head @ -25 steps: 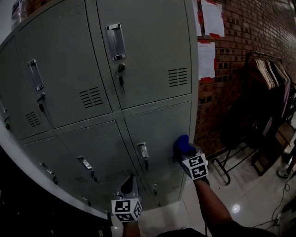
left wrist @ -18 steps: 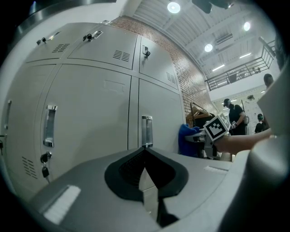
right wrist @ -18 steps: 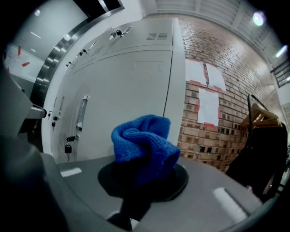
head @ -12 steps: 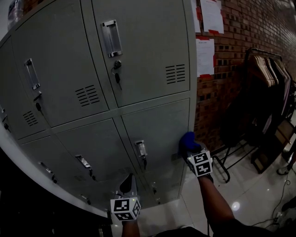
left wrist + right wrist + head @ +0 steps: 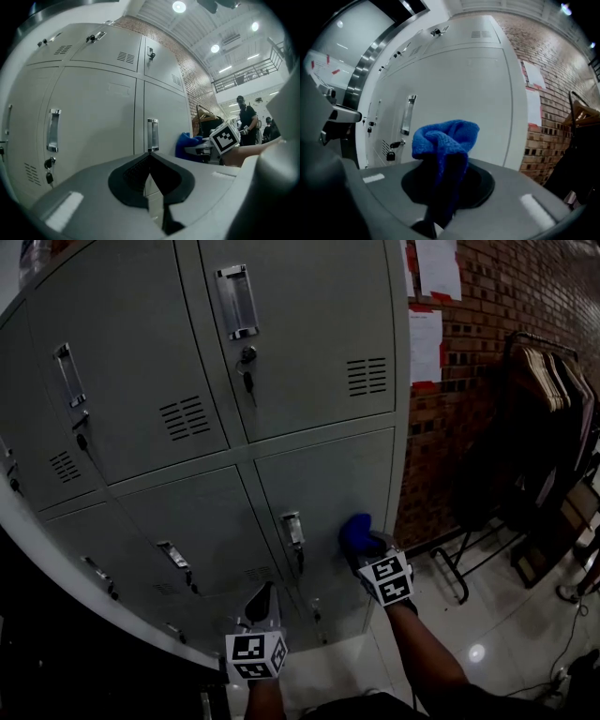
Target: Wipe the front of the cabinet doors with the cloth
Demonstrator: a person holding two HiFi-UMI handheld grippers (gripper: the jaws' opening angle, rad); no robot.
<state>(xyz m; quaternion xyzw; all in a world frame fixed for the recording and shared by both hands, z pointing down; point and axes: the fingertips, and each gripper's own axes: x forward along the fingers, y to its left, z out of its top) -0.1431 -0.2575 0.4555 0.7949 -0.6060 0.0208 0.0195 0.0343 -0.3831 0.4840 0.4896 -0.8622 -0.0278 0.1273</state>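
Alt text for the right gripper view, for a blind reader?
The right gripper has its tongs shut on a bunched blue cloth, held in front of a grey locker door, right of its handle. A brick wall with posted papers stands at right.

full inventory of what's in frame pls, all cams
cabinet: one, grey metal, several doors, left and middle of the head view
door handles: one per door, silver
key: one seen clearly, dark, hanging from an upper door's lock
cloth: one, blue, bunched, at the lower right door
brick wall: one, red-brown, right of the cabinet
paper sheets: two, white with red edging, on the brick wall
clothes rack: one, dark, with hangers, far right
floor: glossy light tiles, lower right
bystander: one, dark clothes, background of the left gripper view
left gripper: one, grey, fingers together, empty, low before the cabinet
right gripper: one, grey, fingers shut on the cloth
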